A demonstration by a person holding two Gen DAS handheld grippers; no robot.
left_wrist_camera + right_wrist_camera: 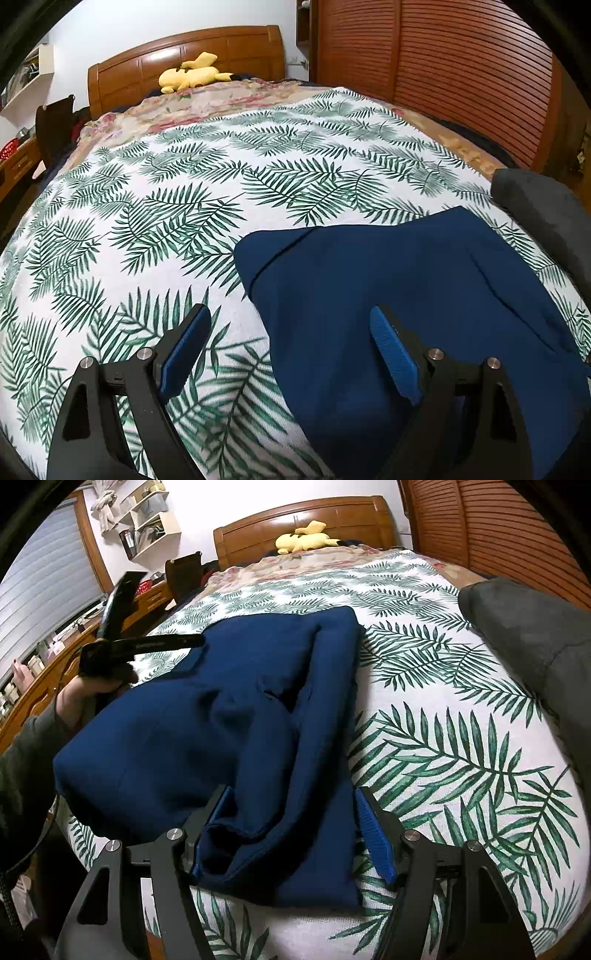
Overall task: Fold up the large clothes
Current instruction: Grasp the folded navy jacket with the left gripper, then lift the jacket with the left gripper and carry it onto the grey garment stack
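A wide bed [476, 155] with a glossy wooden headboard [229, 48] carries a white cover printed with green palm fronds [166, 206]. A dark blue garment [221, 716], partly folded and rumpled, lies on the cover near the foot. A grey cloth [535, 635] rests at the right edge. A yellow plush toy [192, 75] lies on a floral blanket [207, 103] by the headboard.
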